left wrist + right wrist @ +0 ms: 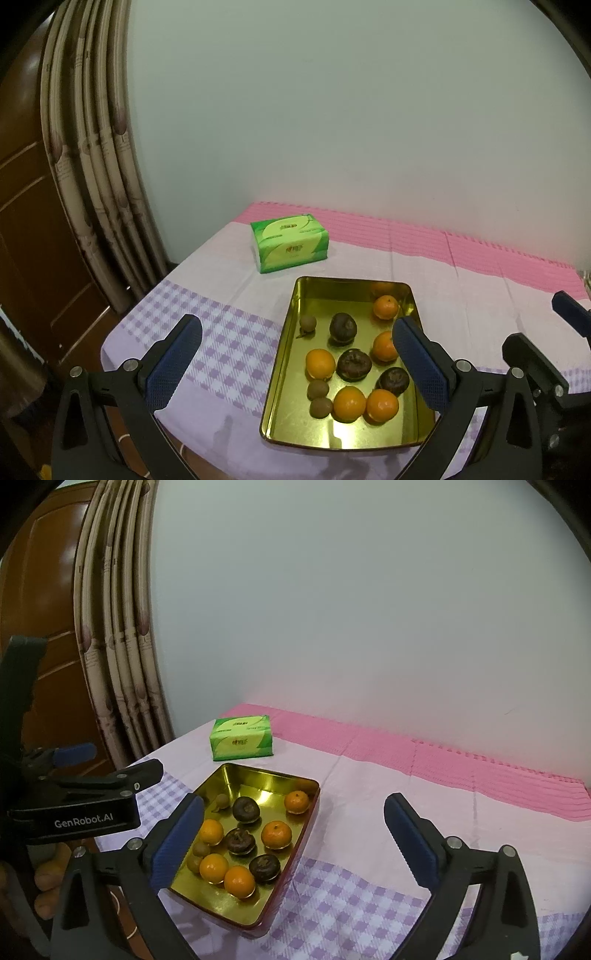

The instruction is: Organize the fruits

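Both the left gripper [297, 363] and the right gripper [293, 840] stand wide and empty at lower frame, while oranges [320, 363] and dark fruits [354, 364] lie in the gold tray [291, 417] at centre.

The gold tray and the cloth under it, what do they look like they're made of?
The gold tray looks like thin polished metal, probably tin: its floor mirrors the fruit and glare, and its outer wall shows red in the right wrist view. The cloth looks like soft woven cotton or a blend: matte, creased, printed with purple checks and a pink band. Neither can be confirmed by look alone.
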Demonstrator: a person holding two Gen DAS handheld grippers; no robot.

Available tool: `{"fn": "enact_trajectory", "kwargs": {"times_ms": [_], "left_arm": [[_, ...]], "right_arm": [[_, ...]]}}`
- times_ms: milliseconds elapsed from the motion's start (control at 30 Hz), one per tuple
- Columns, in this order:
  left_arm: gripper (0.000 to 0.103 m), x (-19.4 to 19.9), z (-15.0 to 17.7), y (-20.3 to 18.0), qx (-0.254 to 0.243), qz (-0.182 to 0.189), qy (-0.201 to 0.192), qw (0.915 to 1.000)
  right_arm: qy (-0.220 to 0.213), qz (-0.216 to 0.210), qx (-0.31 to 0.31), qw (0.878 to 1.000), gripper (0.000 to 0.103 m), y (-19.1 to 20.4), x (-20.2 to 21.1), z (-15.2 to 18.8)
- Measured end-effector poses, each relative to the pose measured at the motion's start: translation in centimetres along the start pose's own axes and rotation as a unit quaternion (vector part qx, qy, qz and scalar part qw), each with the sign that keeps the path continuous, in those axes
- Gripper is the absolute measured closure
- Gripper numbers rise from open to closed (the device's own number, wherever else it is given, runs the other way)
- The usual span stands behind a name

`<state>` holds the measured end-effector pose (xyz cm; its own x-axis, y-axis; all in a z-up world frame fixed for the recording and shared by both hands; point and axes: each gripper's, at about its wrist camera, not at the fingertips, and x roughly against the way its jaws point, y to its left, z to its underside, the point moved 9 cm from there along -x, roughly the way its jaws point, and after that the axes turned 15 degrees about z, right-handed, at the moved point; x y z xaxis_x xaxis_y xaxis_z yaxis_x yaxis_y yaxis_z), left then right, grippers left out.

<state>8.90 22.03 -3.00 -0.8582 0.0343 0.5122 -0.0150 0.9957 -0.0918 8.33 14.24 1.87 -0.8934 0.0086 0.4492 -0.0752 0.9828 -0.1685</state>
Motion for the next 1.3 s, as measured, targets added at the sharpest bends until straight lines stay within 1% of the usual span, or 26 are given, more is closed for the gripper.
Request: {"fn": "enact_trajectory", "kwargs": {"times_ms": [367,1100,1300], "left_arm": [[0.001,-0.02,0.00,-0.01,-0.002,-0.002,-0.001,1.0000],[0.001,-0.10,0.01,-0.02,-0.001,-0.001,0.001,1.0000],[0.001,-0.24,0.51,0.06,-0.001,-0.002,0.003,1.0000]], "right_arm": [[-0.004,0.013,-0.005,1.000,0.003,-0.48,0.03,-0.13],[-0.001,0.012,0.003,1.000,0.002,-0.31,-0.05,0.11],[0.000,0.013,0.002,1.000,0.002,-0.39,-0.25,0.15]]}}
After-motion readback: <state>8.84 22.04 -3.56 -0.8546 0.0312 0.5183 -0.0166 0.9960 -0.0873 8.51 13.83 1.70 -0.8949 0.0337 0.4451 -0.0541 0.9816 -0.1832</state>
